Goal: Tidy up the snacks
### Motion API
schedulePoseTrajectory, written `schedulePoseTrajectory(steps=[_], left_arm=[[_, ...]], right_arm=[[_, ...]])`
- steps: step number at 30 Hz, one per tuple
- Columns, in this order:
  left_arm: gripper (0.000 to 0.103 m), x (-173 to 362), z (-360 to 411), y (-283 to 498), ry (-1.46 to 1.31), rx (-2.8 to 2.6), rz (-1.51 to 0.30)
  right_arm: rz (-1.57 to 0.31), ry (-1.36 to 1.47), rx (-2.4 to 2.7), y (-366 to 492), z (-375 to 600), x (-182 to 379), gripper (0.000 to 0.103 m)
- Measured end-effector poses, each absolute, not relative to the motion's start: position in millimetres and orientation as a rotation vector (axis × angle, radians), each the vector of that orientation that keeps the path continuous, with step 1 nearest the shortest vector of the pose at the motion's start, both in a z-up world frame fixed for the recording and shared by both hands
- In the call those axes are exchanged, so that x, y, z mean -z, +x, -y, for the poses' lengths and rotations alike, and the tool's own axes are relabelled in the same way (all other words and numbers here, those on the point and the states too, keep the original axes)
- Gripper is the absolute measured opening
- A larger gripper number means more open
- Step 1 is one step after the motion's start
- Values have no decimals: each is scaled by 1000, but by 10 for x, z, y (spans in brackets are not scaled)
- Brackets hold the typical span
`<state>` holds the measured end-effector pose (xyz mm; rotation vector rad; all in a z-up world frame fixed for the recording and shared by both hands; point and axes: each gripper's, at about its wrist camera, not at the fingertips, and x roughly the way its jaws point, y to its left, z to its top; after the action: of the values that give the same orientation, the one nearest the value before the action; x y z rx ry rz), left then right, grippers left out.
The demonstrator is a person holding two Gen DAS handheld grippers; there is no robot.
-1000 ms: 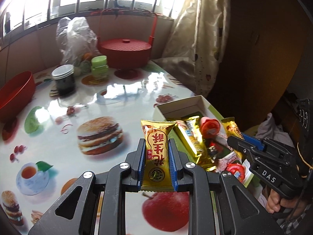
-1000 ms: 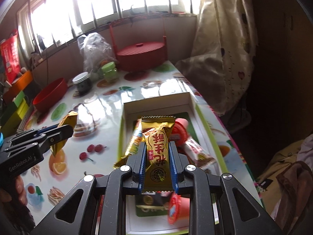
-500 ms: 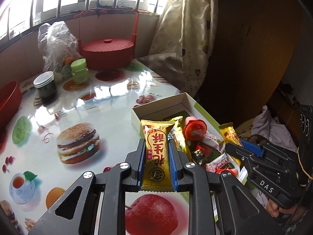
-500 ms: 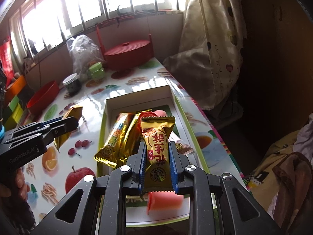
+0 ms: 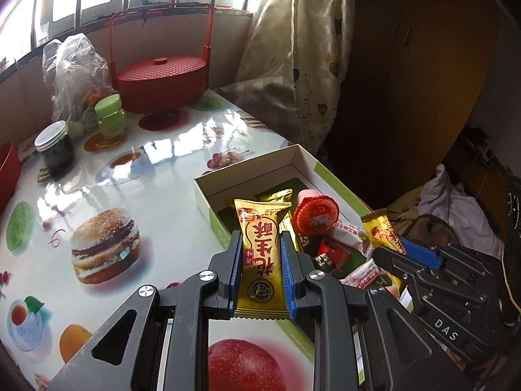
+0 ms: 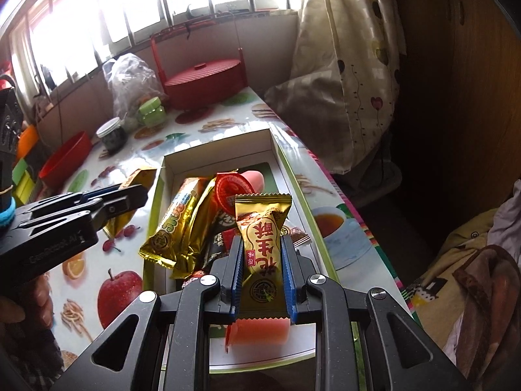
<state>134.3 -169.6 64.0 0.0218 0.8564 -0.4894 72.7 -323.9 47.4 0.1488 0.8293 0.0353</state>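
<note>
My left gripper [image 5: 260, 242] is shut on a gold peanut-candy packet [image 5: 260, 254], held upright at the near left wall of the white, green-rimmed box [image 5: 203, 197]. My right gripper [image 6: 262, 244] is shut on a matching gold packet [image 6: 260, 228] above the near half of the box [image 6: 218, 150]. Inside lie long gold bars [image 6: 176, 224], a red-lidded jelly cup [image 6: 232, 192], a pink jelly cup [image 6: 260, 330] and small wrapped sweets. Each gripper shows in the other's view: the left gripper [image 6: 110, 202] left of the box, the right gripper [image 5: 420, 260] at its right side.
At the table's far end stand a red lidded basket [image 5: 162, 75], a plastic bag [image 5: 75, 65], a green jar [image 5: 110, 117] and a dark jar [image 5: 55, 146]. A red bowl [image 6: 65, 159] sits at the left. A curtain [image 5: 293, 49] and clothes border the table's right edge.
My left gripper has carried its packet rightward toward the box, which now lies right in front of it. My right gripper has drifted slightly nearer the box's front end with its packet.
</note>
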Motion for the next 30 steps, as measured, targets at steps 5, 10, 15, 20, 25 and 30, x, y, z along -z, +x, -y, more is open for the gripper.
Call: schedulePoseTrajectory(steps=[5,10,15,20,25,30], left_arm=[[23,-581,1781,1375,31,507,-874],[23,-537,1853,1392,42,518,-884],[23,-499,1914,1414,46,526,-894],[23,-460,1949,1428,55,528,-903],[23,-440,1957,1445,52,530,-907],[23,-433,1946,1454,43,534,-907]], right_arm=[[-835,155,-40,741,3234,-438,21],[-839,162,-52,764,3215,-397,21],[-845,164,-61,786,3201,-366,21],[-843,171,-63,783,3222,-356,21],[-848,179,-67,786,3237,-322,21],[-852,181,-74,799,3229,-291,21]])
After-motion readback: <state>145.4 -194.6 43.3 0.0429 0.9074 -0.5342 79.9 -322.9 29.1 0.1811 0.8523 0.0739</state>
